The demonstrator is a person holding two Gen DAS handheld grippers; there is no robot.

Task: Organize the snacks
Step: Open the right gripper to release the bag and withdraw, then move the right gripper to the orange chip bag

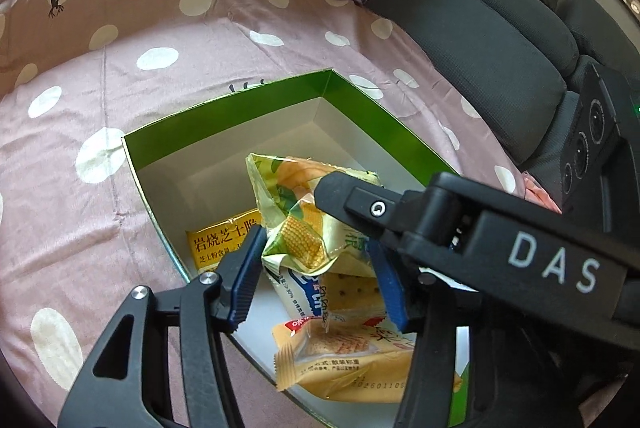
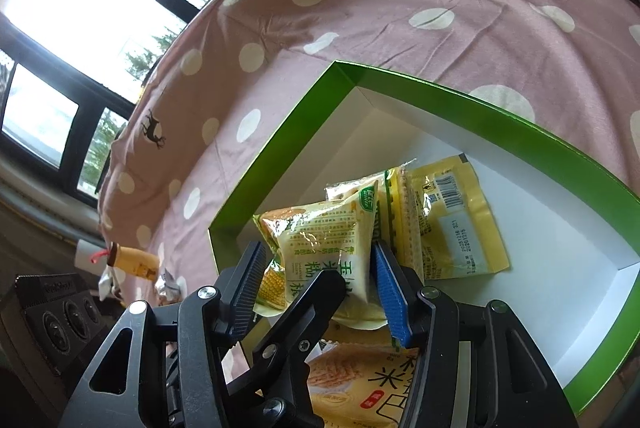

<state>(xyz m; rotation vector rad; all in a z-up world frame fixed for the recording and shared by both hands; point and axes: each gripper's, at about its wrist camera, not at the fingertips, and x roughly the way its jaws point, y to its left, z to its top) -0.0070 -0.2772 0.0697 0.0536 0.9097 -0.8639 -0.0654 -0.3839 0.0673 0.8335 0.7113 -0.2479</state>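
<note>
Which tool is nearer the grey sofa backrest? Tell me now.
Right. The right tool reaches in from the side of the grey sofa backrest. The left tool meets it at the corn packet, on the side away from the backrest.

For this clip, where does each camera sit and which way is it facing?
Left wrist: on the left tongs, looking down into the green box on the spotted sheet; own blue pads show, right tongs cross in.
Right wrist: on the right tongs, facing the box from another side; own pads show, left tongs cross in.
Shared: box, corn packet, sheet.
</note>
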